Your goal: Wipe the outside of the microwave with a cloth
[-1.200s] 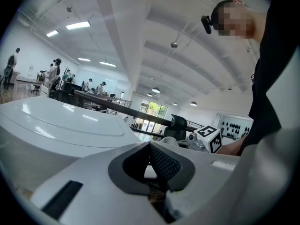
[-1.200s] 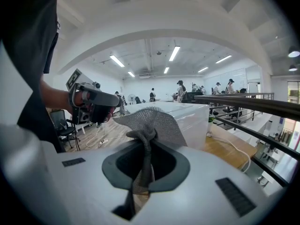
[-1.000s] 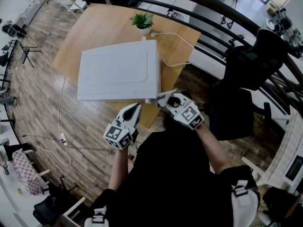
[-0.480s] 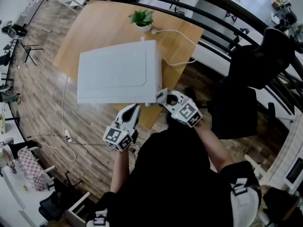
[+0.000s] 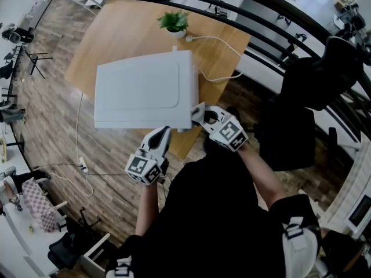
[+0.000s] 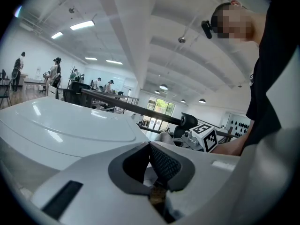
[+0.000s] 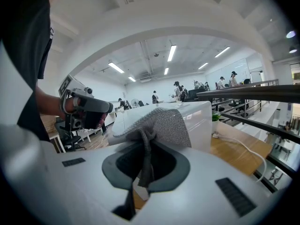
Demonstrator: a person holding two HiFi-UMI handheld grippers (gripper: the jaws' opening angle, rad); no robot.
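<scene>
the person stands at the near edge of the wooden table (image 5: 116, 33), leaning over the white microwave (image 5: 142, 91). the right gripper (image 5: 198, 114) is clamped on a grey cloth (image 7: 161, 121). one fold is pinched between the jaws and the rest is spread against the microwave's near right corner, up by the top edge. the left gripper (image 5: 166, 133) sits just near of the microwave's front edge, jaws pressed together with nothing in them. as far as i can tell it isn't touching the box.

to my eye the step in hand is wiping the right side of the casing. doing it well would mean laying the cloth flat on the panel rather than bunched and pressing evenly. long strokes from near to far along that side would suit, minding the white cable (image 5: 215, 79) that trails off to the right. the idle left gripper could steady the box so it doesn't slide.

as for containers, the microwave's door face can't be seen from here, so i can't say what's inside. the small white pot (image 5: 177, 36) at the far side of the table holds a green plant (image 5: 174, 21).
</scene>
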